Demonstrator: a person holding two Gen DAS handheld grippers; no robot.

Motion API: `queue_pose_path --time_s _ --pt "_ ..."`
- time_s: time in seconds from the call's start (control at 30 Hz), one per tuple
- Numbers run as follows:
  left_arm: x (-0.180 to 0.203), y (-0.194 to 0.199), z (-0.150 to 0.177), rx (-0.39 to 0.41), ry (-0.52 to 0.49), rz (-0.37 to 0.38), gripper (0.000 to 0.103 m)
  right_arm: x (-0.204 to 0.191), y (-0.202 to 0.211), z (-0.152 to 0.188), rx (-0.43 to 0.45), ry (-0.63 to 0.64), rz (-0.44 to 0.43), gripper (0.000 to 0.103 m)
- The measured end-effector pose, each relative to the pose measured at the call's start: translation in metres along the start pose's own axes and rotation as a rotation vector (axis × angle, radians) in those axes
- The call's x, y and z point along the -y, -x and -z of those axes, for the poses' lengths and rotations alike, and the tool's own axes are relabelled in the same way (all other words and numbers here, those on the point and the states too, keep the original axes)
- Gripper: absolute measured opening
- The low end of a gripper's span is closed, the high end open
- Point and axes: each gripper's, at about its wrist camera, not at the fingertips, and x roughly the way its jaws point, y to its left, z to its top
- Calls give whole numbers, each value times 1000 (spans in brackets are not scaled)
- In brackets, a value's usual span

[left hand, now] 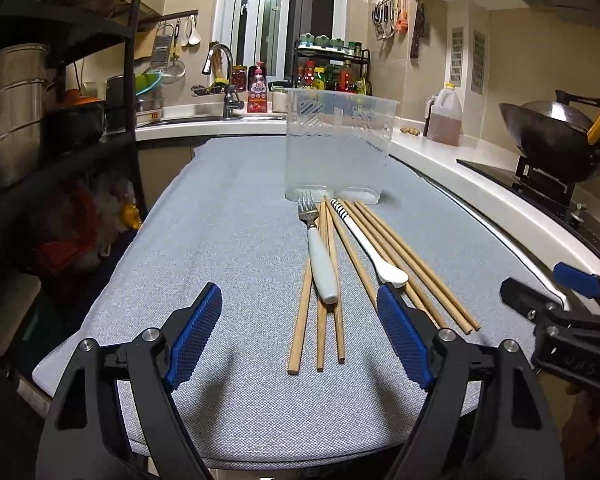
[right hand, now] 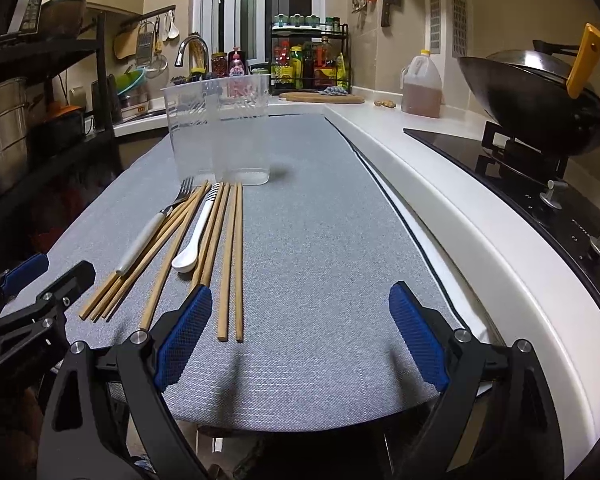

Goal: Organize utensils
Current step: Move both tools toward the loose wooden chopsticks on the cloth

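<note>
Several wooden chopsticks (left hand: 320, 320) (right hand: 230, 264), a white-handled fork (left hand: 320, 264) (right hand: 148, 240) and a white spoon with a striped handle (left hand: 374, 256) (right hand: 196, 240) lie side by side on a grey mat (left hand: 228, 240) (right hand: 320, 240). A clear plastic two-part holder (left hand: 338, 144) (right hand: 220, 132) stands upright just behind them. My left gripper (left hand: 300, 328) is open and empty, over the near ends of the left chopsticks. My right gripper (right hand: 300, 316) is open and empty, just right of the utensils; it shows at the right edge of the left wrist view (left hand: 556, 300).
A white counter (right hand: 440, 184) runs along the right with a black stove (right hand: 520, 176), a wok (right hand: 528, 96) and an oil jug (right hand: 420, 84). A sink with tap (left hand: 220, 68) and a spice rack (left hand: 332, 68) stand at the back. A black shelf with pots (left hand: 40, 100) is on the left.
</note>
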Motion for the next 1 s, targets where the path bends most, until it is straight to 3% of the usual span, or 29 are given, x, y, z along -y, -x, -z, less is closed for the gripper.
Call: queue_pose_path --time_s 1.0 --pt "-15 0 2 26 8 23 78 -6 3 0 54 14 -13 84"
